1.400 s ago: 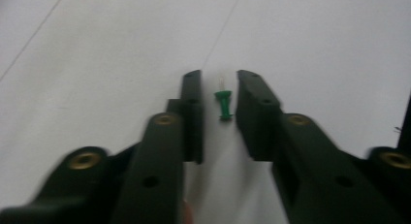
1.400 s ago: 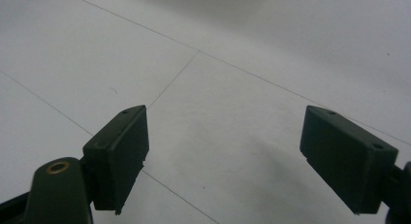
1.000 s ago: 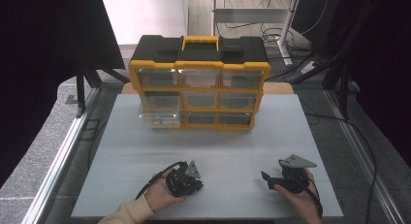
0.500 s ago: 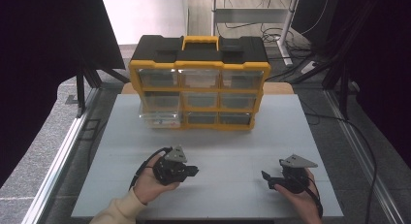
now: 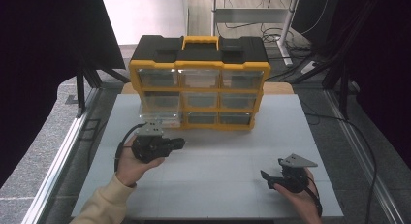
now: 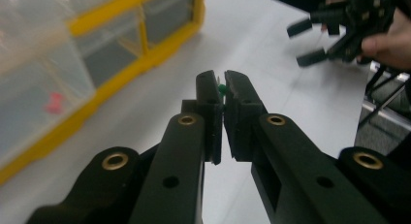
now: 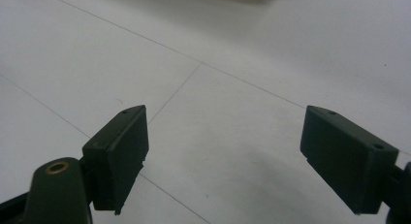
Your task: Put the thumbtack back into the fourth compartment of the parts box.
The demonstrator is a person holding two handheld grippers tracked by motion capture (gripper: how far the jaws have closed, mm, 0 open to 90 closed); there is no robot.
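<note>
A yellow and black drawer organiser (image 5: 199,83) stands at the back of the white table (image 5: 218,161). Its lower-left clear drawer (image 5: 157,118) is pulled out a little. My left gripper (image 5: 178,143) hovers just in front of that drawer, pointing right. Its jaws are shut on a tiny green object (image 6: 222,89), pinched near the tips of the left gripper (image 6: 223,81). A small red piece (image 6: 54,104) lies inside a clear drawer of the organiser (image 6: 97,49). My right gripper (image 5: 267,179) rests low at the front right, and in the right gripper view it (image 7: 223,136) stands open over bare table.
The table's metal side rails (image 5: 58,156) run along both edges. Cables and a desk frame (image 5: 252,15) lie on the floor behind the organiser. The right gripper (image 6: 310,40) appears across the table in the left gripper view.
My left hand has lifted off the table and moved left and away, toward the organiser's lower-left drawer, jaws staying shut. The right hand has kept still.
</note>
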